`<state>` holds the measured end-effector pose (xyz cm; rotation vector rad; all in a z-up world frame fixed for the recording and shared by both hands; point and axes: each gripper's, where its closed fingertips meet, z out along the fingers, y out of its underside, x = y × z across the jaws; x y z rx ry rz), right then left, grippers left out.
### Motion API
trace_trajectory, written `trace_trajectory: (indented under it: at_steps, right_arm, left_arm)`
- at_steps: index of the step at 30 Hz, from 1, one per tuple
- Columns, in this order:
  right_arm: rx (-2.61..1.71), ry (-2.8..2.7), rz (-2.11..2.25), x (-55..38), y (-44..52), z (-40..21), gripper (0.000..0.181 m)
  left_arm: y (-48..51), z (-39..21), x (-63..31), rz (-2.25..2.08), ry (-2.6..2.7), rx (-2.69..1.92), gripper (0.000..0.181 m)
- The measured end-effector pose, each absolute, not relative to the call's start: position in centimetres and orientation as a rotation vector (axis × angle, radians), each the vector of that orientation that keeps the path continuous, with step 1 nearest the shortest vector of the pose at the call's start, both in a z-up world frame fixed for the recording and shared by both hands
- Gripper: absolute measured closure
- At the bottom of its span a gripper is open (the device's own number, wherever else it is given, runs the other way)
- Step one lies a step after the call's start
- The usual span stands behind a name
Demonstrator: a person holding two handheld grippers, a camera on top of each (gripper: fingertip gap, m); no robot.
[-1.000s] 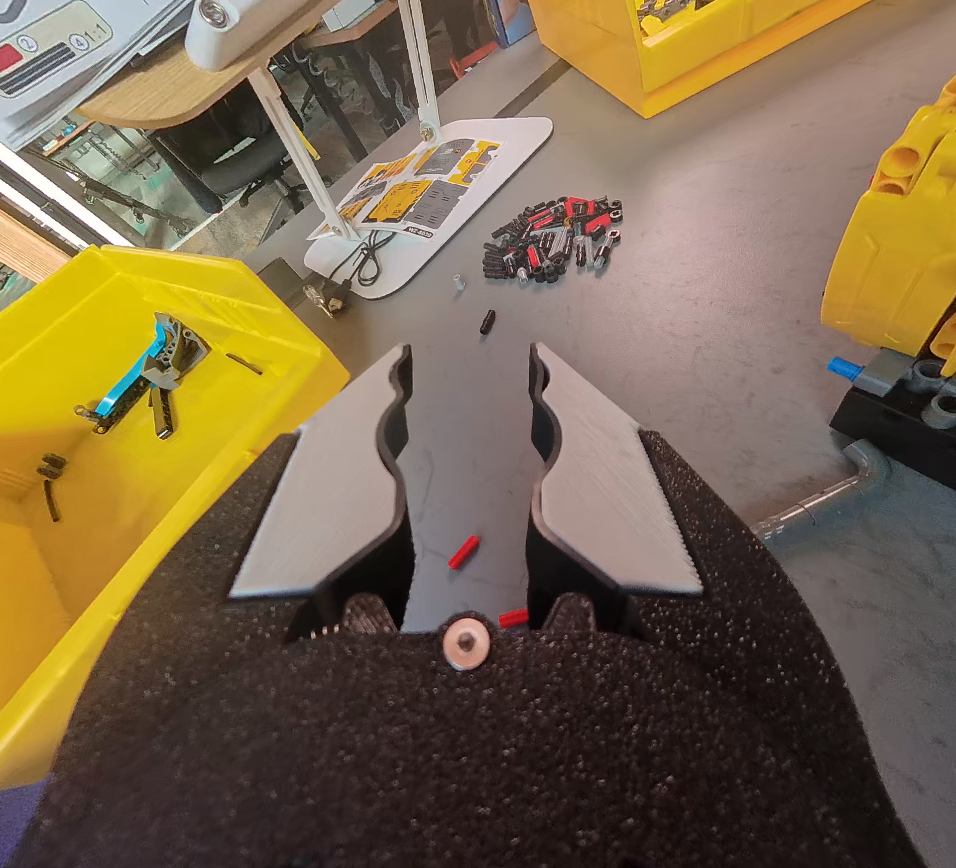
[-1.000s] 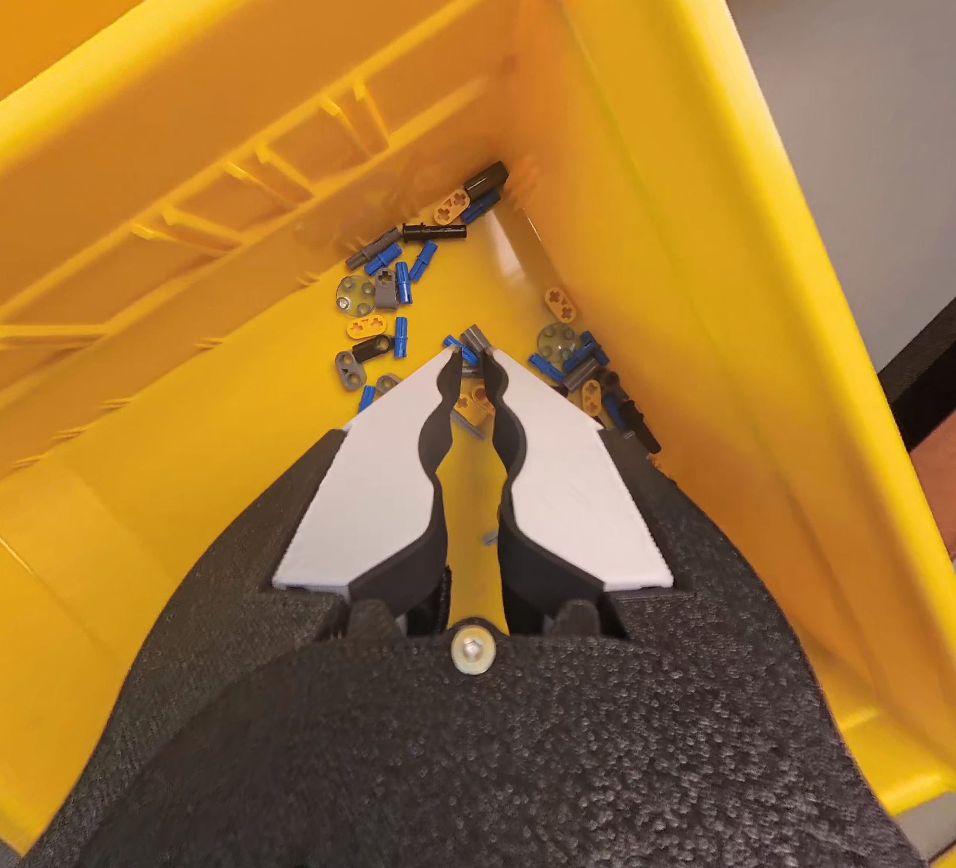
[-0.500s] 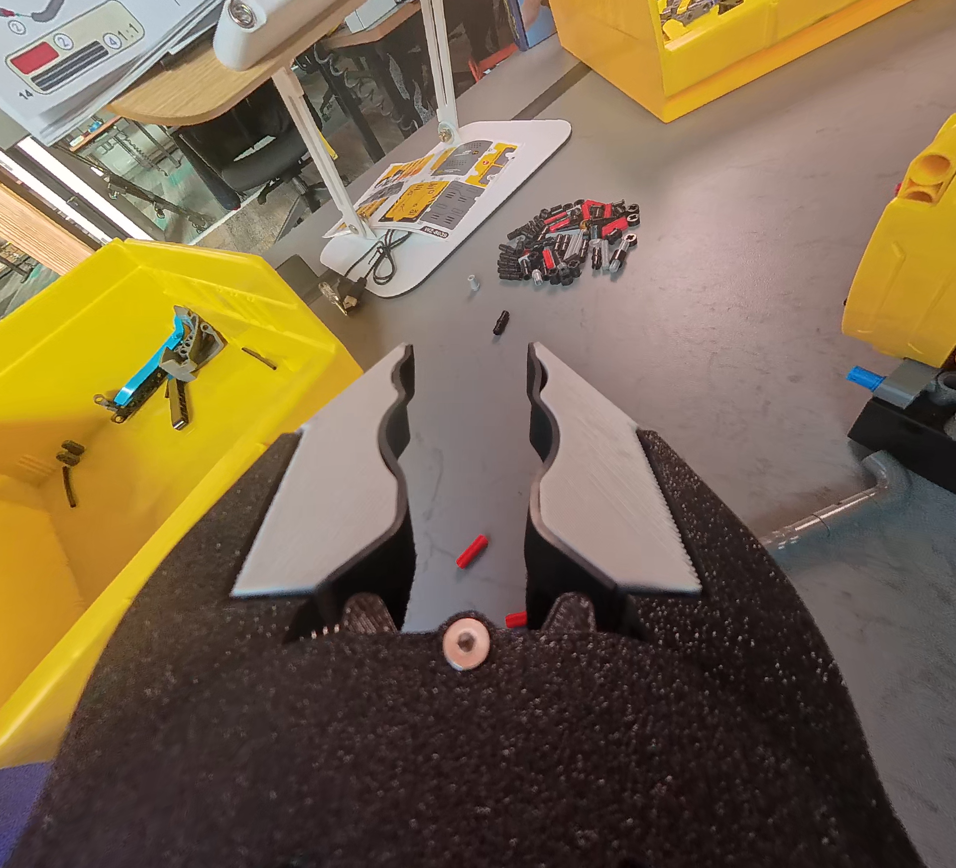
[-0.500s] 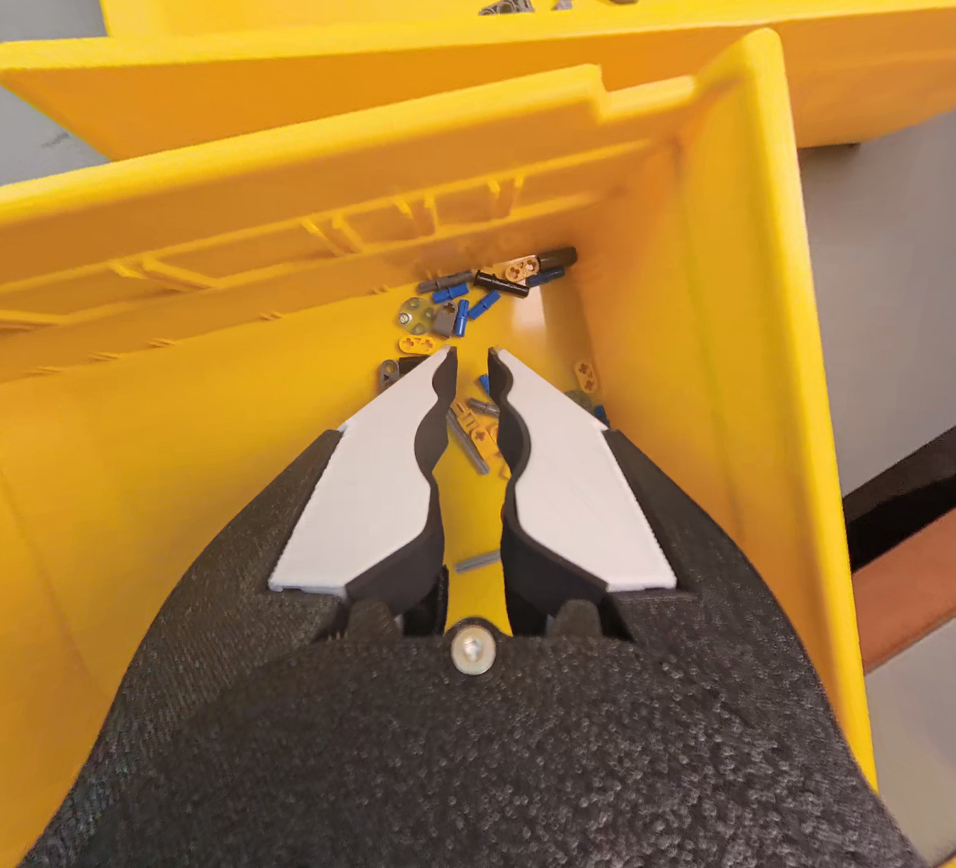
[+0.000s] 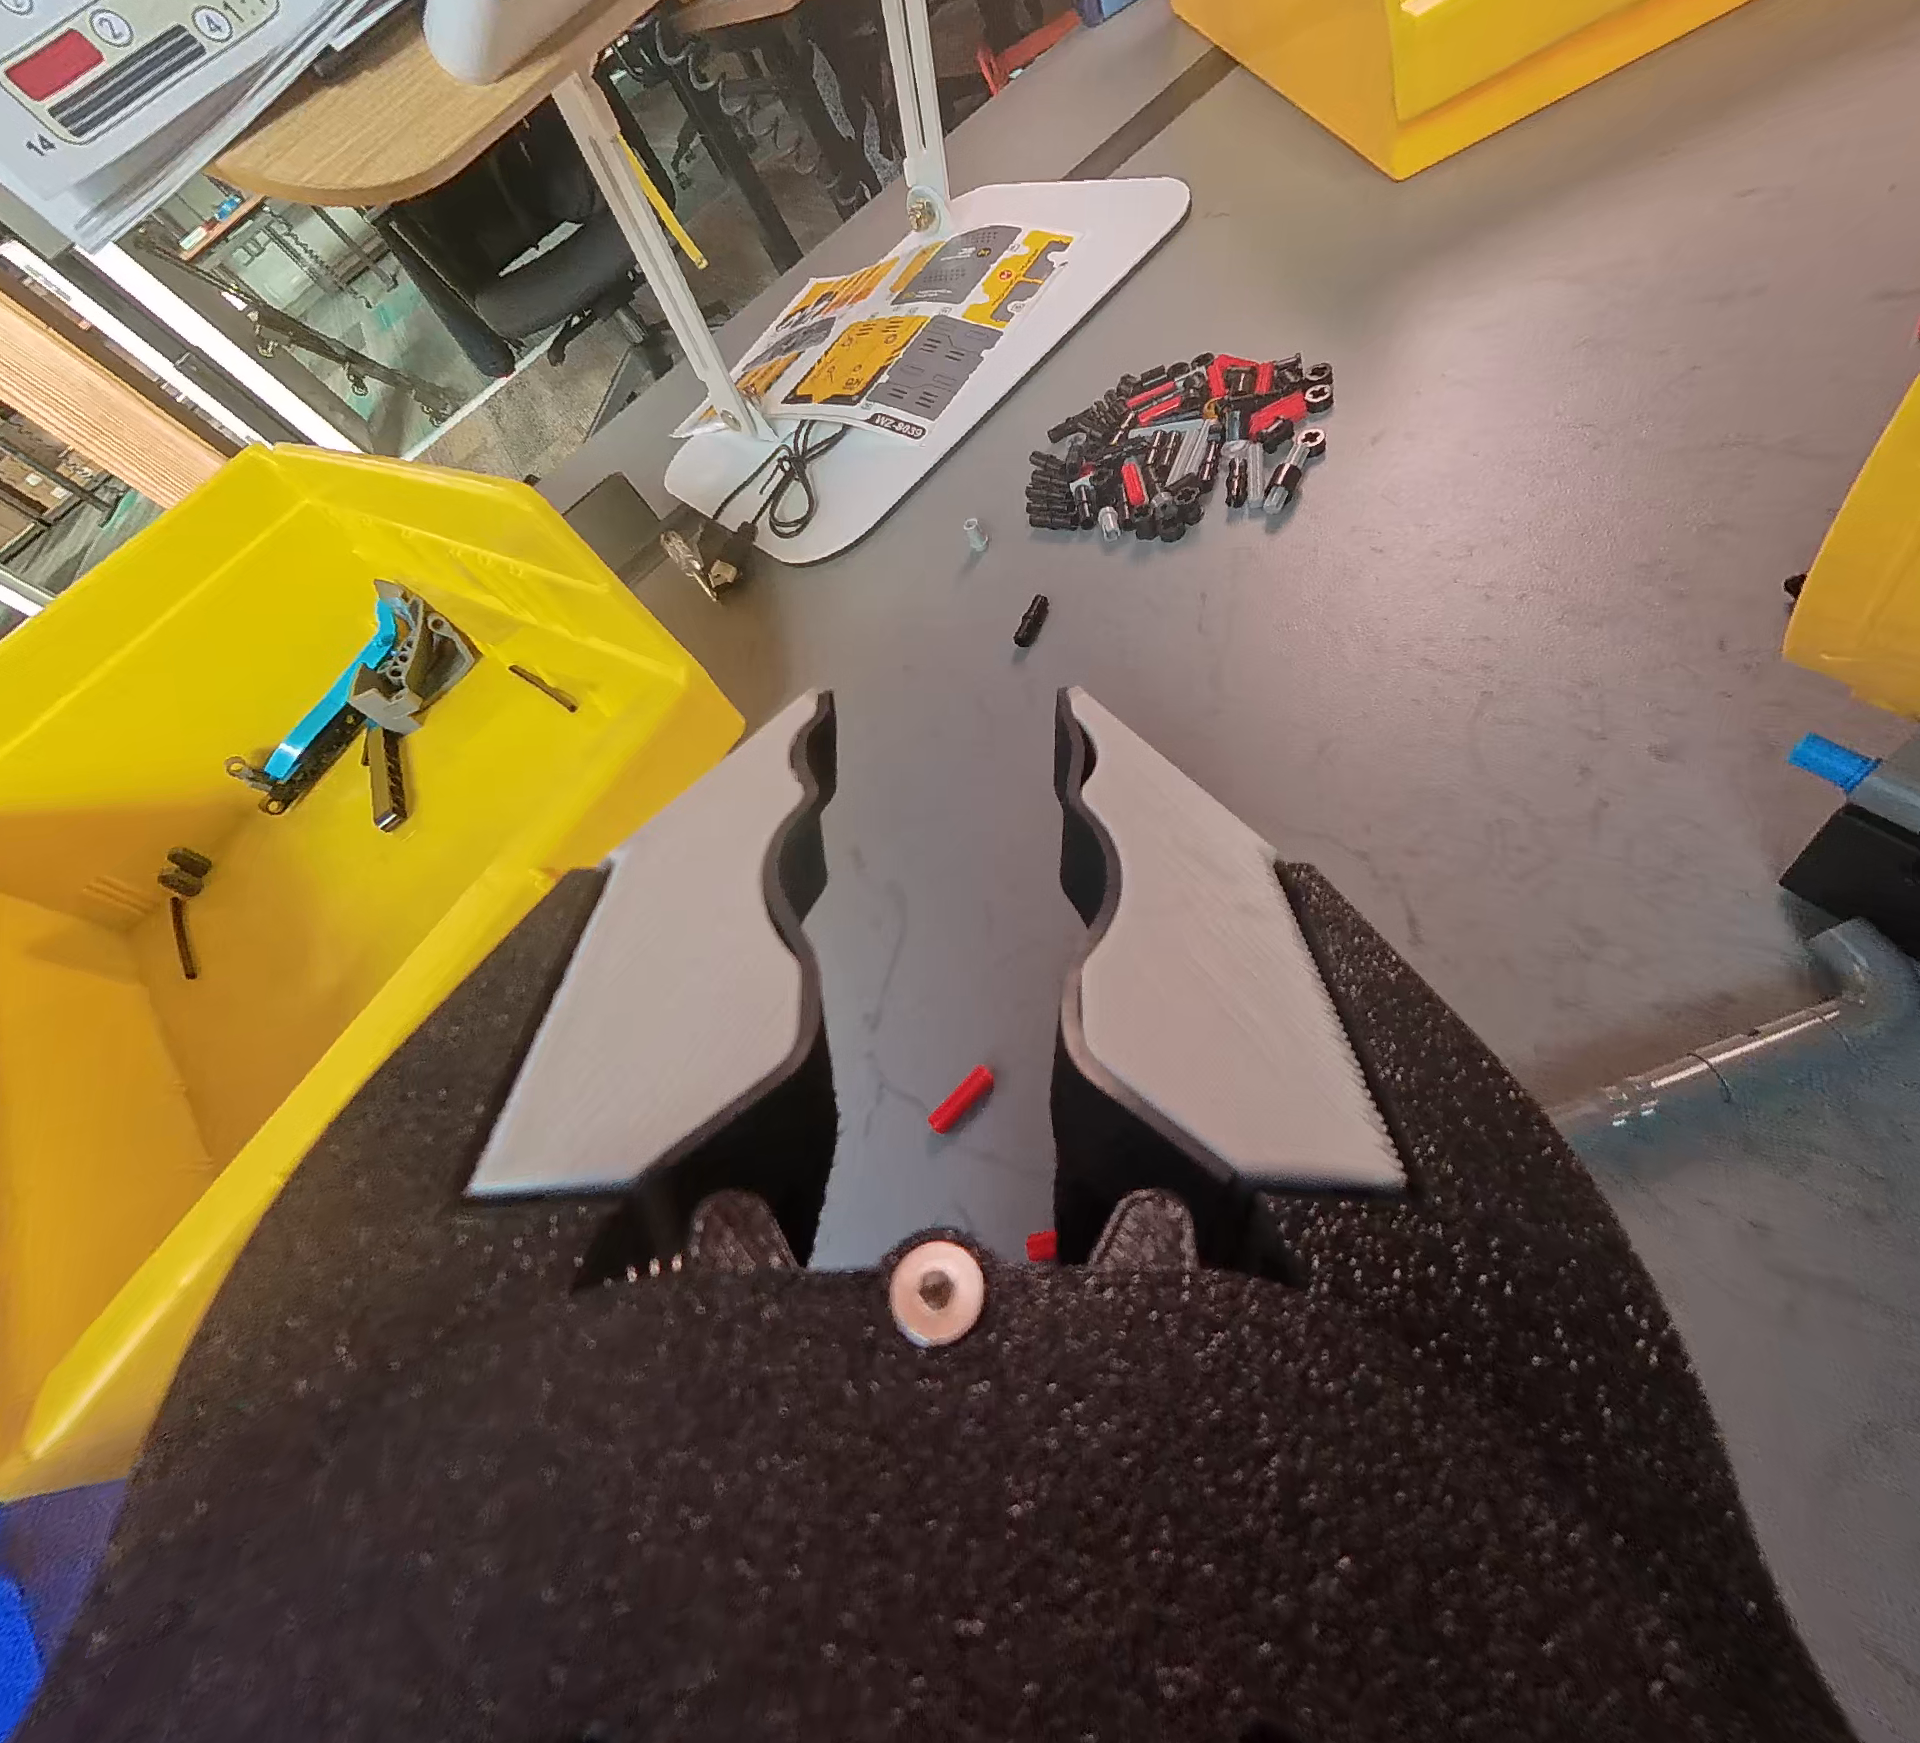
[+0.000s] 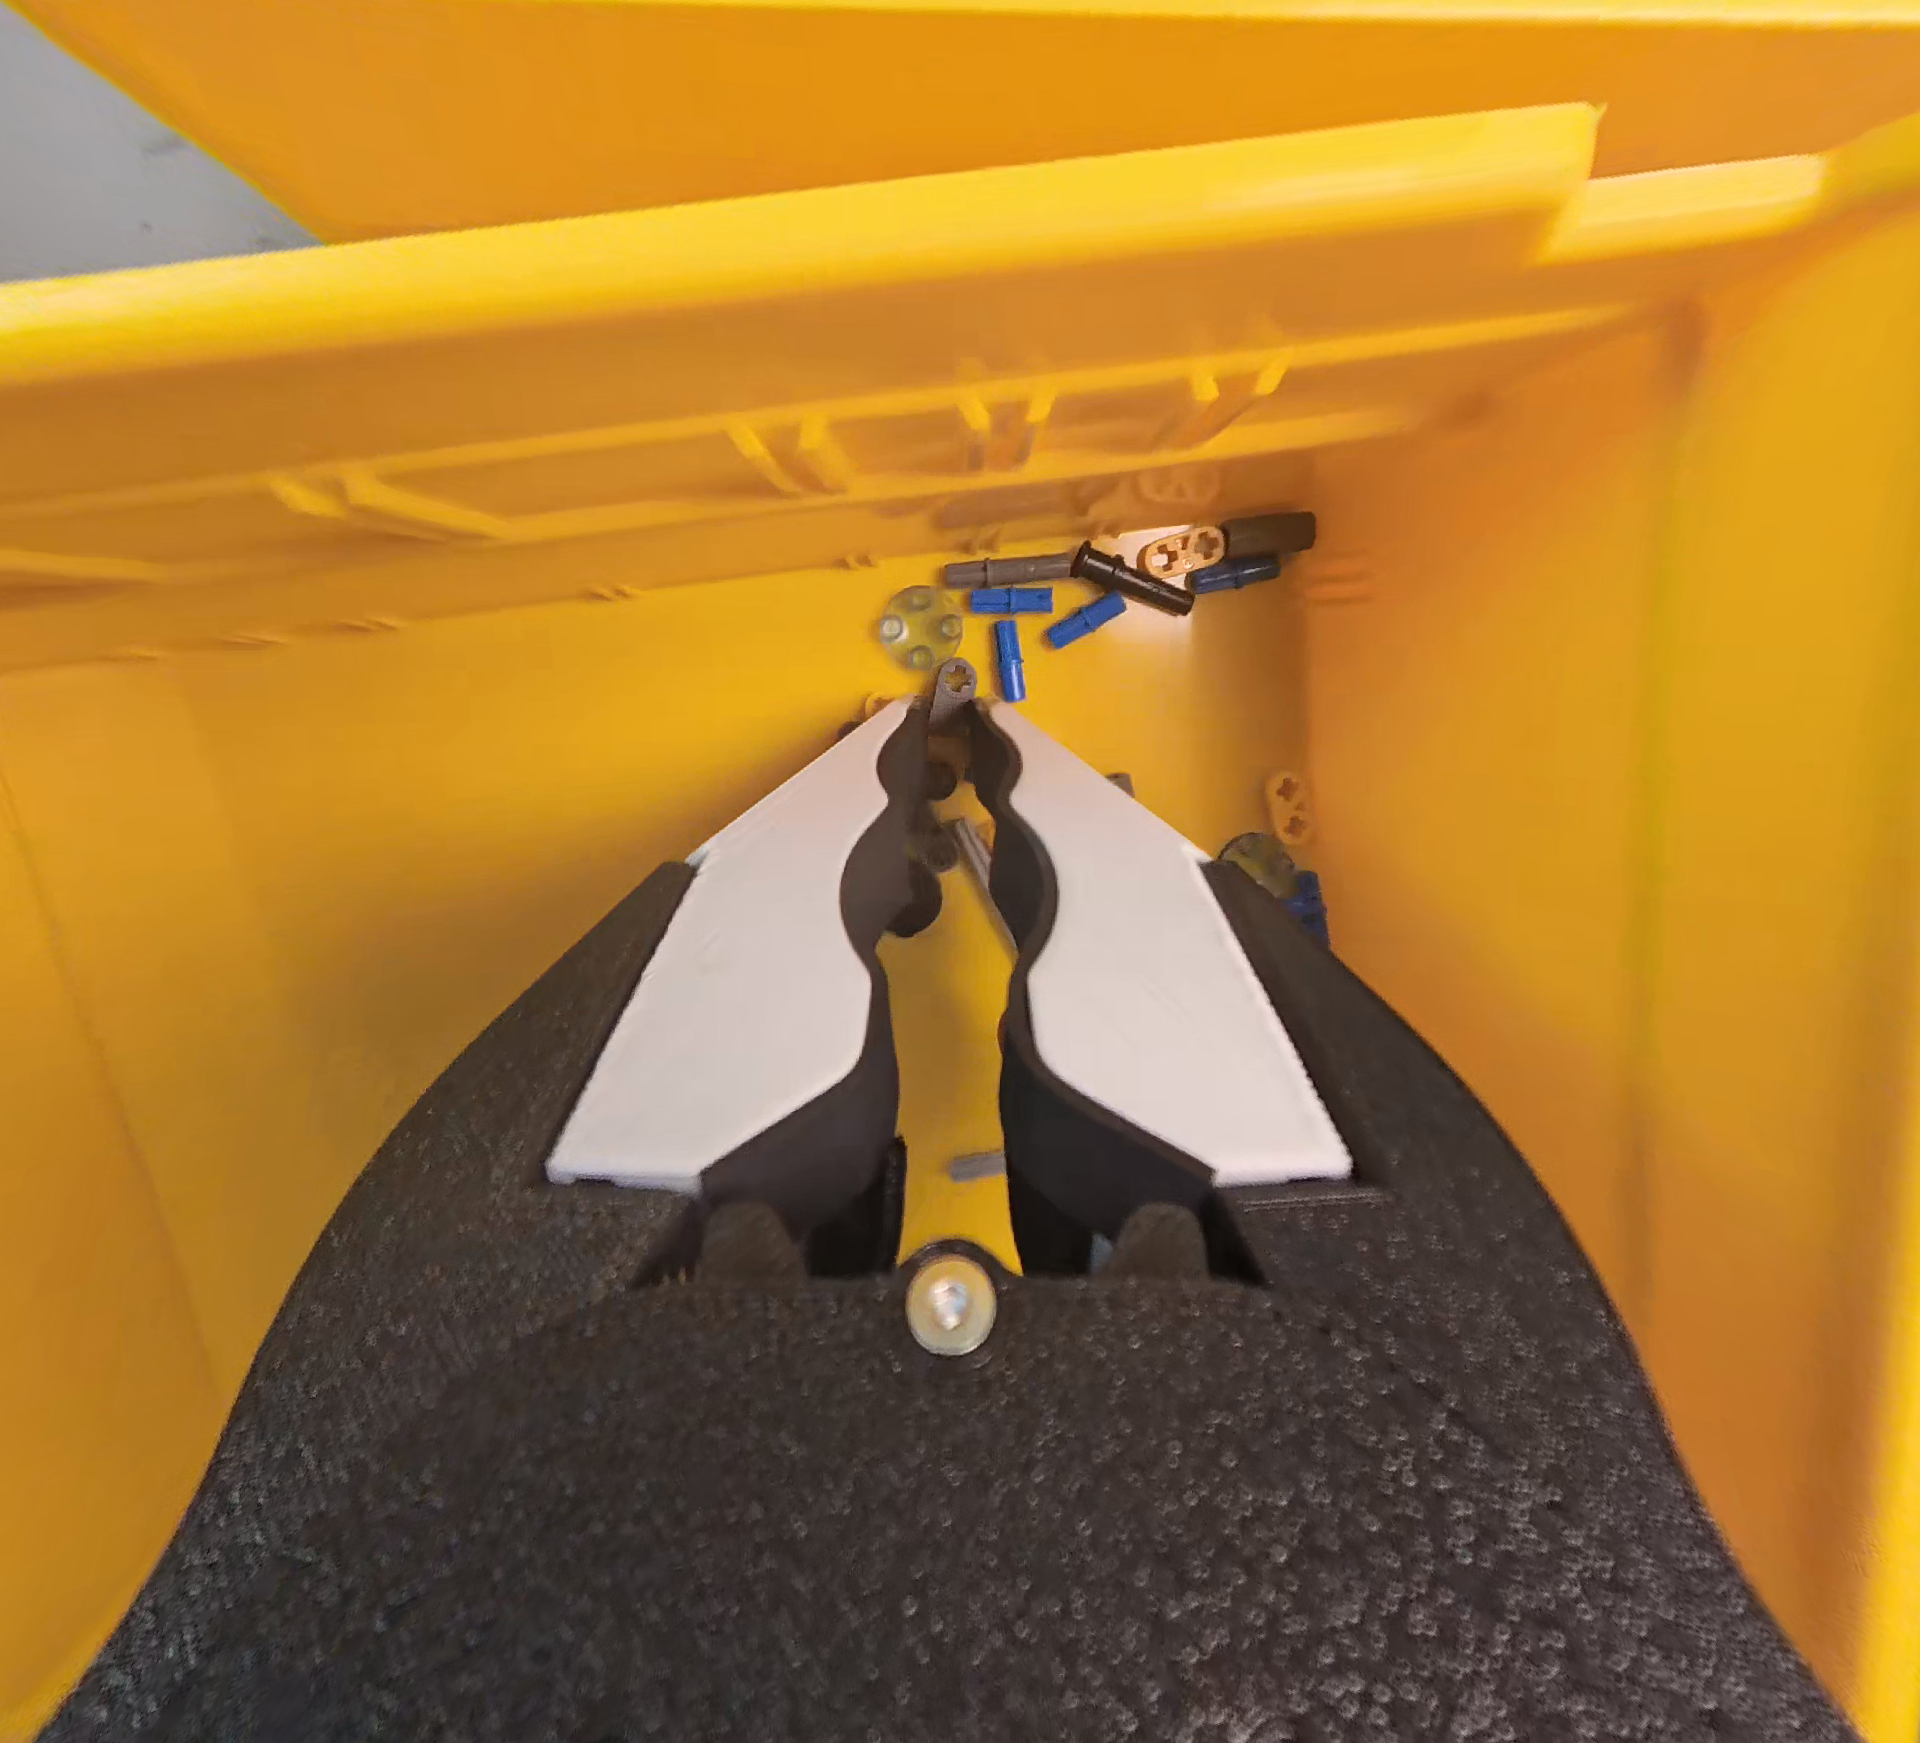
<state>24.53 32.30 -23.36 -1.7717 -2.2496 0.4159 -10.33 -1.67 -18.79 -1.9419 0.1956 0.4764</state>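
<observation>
Inside a yellow bin (image 6: 1766, 862), the right gripper (image 6: 948, 706) is clenched on a small grey link piece (image 6: 952, 691), held only at the tips, so it could be lost if the thin piece twists. The left gripper (image 5: 943, 706) is kept released and empty above the grey counter (image 5: 1455, 758), over a red pin (image 5: 960, 1097). How much of the piece is pinched is hidden by the jaws, and the bin's near corner is blurred.

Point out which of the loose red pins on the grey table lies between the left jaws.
The red pin in full view between the left gripper jaws; the other red piece peeks out beside the screw.
</observation>
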Motion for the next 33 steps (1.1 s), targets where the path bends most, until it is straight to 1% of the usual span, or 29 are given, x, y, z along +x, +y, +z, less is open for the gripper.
trace_trajectory:
  at_steps: [7, 9, 12, 14, 20, 22, 23, 33]
  right_arm:
    - [-1.776, -2.269, 0.375, 26.6, 31.9, -22.7, 0.173]
    - [-1.791, -2.193, 0.377, 26.4, 32.7, -21.7, 0.169]
    - [-1.814, -2.015, 0.341, 25.4, 35.0, -20.1, 0.169]
    - [-1.861, -1.872, 0.393, 23.7, 35.8, -19.5, 0.169]
    - [-2.089, -1.408, 0.469, 20.5, 37.6, -21.5, 0.172]
    - [-2.093, -1.303, 0.451, 20.3, 38.2, -21.8, 0.181]
    - [-2.085, -1.265, 0.449, 20.1, 38.4, -21.8, 0.181]
    - [-2.037, -1.266, 0.352, 19.6, 38.4, -22.8, 0.181]
  left_arm:
    - [-1.7, -18.8, -10.4, 0.476, 0.187, -1.943, 0.14]
    - [-1.7, -18.8, -10.4, 0.478, 0.19, -1.942, 0.14]
    - [-1.7, -18.8, -10.4, 0.481, 0.192, -1.943, 0.14]
    - [-1.7, -18.8, -10.4, 0.482, 0.191, -1.942, 0.14]
    - [-1.8, -18.4, -10.4, 0.471, 0.179, -1.921, 0.14]
    - [-1.9, -18.3, -10.5, 0.462, 0.173, -1.914, 0.14]
    - [-1.9, -18.2, -10.5, 0.458, 0.17, -1.911, 0.14]
    - [-2.1, -17.8, -10.5, 0.424, 0.155, -1.891, 0.14]
